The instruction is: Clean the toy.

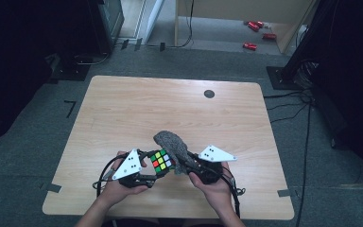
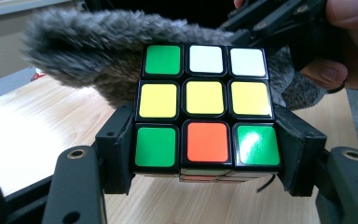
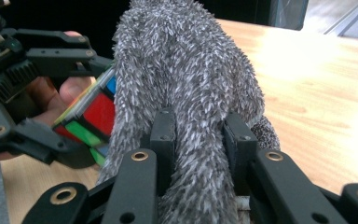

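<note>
Wooden table (image 1: 123,109): left gripper (image 1: 147,169) clamps a puzzle cube (image 1: 162,161); right gripper (image 1: 189,165) pinches a grey fuzzy cloth (image 1: 171,143) against the cube.

Black tongs (image 1: 155,166) with brass-ringed screw holes, grey 3-cornered plates, trailing cables.

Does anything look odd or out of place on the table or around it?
Nothing on the table. On the floor beyond it, several red cans lie scattered near a wooden frame; that looks untidy.
</note>
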Tool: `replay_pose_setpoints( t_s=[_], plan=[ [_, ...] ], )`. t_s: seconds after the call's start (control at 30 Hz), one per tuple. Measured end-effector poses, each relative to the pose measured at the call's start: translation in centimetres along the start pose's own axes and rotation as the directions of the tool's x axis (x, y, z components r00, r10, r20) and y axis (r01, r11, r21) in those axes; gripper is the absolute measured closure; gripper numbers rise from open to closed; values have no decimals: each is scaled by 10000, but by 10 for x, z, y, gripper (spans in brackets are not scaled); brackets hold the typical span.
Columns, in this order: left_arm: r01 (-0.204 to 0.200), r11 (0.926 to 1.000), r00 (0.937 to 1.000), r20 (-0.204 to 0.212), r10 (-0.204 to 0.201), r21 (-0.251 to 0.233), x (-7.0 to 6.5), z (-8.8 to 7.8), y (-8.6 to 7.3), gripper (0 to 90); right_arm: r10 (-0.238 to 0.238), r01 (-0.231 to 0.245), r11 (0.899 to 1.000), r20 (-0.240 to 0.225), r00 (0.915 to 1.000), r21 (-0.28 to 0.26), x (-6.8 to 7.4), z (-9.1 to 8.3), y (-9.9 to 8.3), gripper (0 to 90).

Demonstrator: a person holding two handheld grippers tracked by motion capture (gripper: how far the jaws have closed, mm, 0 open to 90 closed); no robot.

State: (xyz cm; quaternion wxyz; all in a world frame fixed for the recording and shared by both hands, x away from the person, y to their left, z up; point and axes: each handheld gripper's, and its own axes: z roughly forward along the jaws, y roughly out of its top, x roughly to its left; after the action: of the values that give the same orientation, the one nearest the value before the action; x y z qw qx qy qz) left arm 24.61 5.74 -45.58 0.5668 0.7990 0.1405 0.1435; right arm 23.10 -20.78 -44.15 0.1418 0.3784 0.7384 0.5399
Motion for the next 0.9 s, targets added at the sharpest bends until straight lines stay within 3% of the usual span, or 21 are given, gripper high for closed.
replay_pose_setpoints(
  t_s=[0.17,0.23,0.3,0.37,0.4,0.47,0.6,0.67,0.73,0.9],
  plan=[
    [-127,9990,9999,23,126,437,-1,6,-4,350,-511,495,9981,-415,9978,-378,16,-5,10,709],
    [-196,9987,9998,-40,198,462,-2,6,-3,350,-715,702,9968,-342,9969,-373,18,-6,12,708],
    [-185,9992,9998,-35,186,346,-2,5,-2,350,-639,631,9976,-281,9976,-280,14,-4,9,707],
    [-104,9999,9999,1,104,134,-1,2,-1,350,-725,726,9974,130,9973,-13,8,0,2,707],
    [-101,9999,9999,-19,102,127,-1,2,-1,350,-540,533,9983,277,9982,242,2,3,-2,707],
    [-65,9999,10000,-35,65,92,0,1,-1,350,-145,142,9992,76,9999,381,-2,4,-4,708],
    [110,9997,9999,55,-111,200,4,2,-5,350,-425,428,9989,-156,9990,191,7,0,5,708],
    [63,9994,9999,156,-68,333,3,4,-5,350,-545,543,9985,-466,9974,-66,14,-4,10,707],
    [30,9996,10000,75,-32,273,1,4,-4,350,-700,690,9974,-477,9964,-225,19,-7,13,708],
    [11,10000,10000,-26,-11,38,1,0,0,350,-122,122,9999,-375,9992,-12,5,-1,5,707]
  ],
)
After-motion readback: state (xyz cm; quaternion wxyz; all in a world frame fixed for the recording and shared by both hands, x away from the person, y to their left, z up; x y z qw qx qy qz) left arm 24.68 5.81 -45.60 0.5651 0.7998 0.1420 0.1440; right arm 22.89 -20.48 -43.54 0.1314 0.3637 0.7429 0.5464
